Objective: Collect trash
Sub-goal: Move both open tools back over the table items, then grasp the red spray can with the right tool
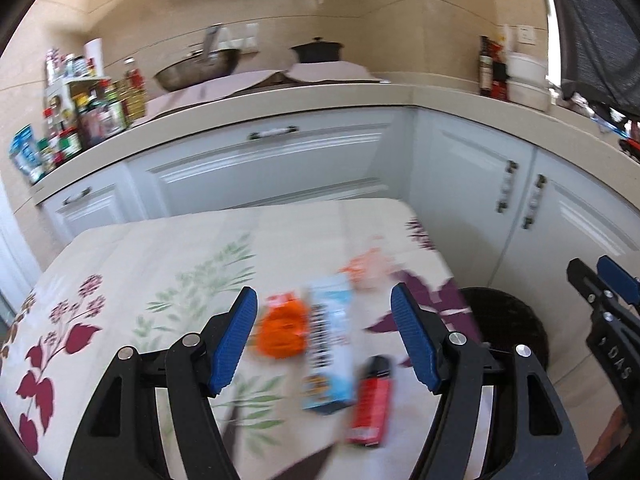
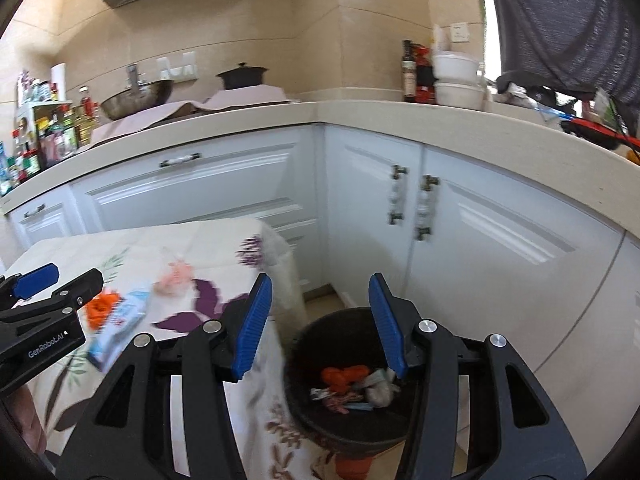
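Blue-padded left claw point(image 1: 323, 336), left wrist view: jaws standing wide, gripping nothing, hovering above the floral-cloth counter point(image 1: 160, 264). Trash is lying between and just beyond the pads, blurred: an orange wrapper point(image 1: 280, 334), a pale blue carton point(image 1: 331, 344) touching it, a red packet point(image 1: 370, 400) nearest the camera, and a pinkish crumpled wrapper point(image 1: 366, 270) farther off. The wide spread is probably set so the claw can straddle whichever piece is taken next. A dark bin point(image 1: 508, 320) is sitting on the floor just beside the counter's right edge, within easy reach for dropping. The right claw point(image 1: 600, 280) is showing at the frame's edge.

Right wrist view: right claw point(image 2: 320, 320) is also standing wide and empty, poised directly over the dark bin point(image 2: 304, 360), which is already holding orange, white and striped scraps point(image 2: 352, 384). Its position suggests a release point rather than a pickup. The left claw point(image 2: 56, 280) is reaching over the counter point(image 2: 200, 248), where the orange wrapper point(image 2: 102, 306), blue carton point(image 2: 120, 324) and pinkish wrapper point(image 2: 174, 280) are awaiting collection.
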Demonstrator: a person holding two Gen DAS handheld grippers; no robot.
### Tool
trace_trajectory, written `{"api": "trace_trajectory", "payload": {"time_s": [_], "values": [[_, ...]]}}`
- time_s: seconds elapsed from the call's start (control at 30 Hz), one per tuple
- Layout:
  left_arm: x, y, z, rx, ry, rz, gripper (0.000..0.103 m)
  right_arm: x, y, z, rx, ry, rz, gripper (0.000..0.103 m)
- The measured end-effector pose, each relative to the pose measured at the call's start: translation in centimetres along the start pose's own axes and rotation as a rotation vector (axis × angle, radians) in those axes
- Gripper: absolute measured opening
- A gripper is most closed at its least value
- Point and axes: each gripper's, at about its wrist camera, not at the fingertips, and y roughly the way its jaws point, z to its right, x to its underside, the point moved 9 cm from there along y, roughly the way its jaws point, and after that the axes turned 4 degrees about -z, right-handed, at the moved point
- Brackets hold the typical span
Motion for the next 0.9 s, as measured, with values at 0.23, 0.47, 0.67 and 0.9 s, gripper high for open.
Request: {"api": "trace_trajectory", "payload": {"time_s": [0.23, 0.47, 0.67, 0.9], "values": [[1.4, -0.3, -6.1, -0.075, -0.062, -0.014, 0.068, -0.1, -0.6, -5.3, -0.058, -0.052, -0.006, 0.049], [2.9, -0.6, -11.1, -0.122, -0.122, -0.029, 0.068, 1.0, -0.7, -10.1, -0.111, -0.102, -0.044, 0.049], [4.2, -0.8, -13.8, -0.145, -0.152, -0.046, 0.068, 3.1, -0.6, -13.1, -0.129, -0.152, -0.098, 0.049], [5.9, -0.8, -16.7, -0.167, -0.177, -0.076, 0.068, 5.8, 0.4, -14.9, -0.133, -0.177, -0.205, 0.049]]}}
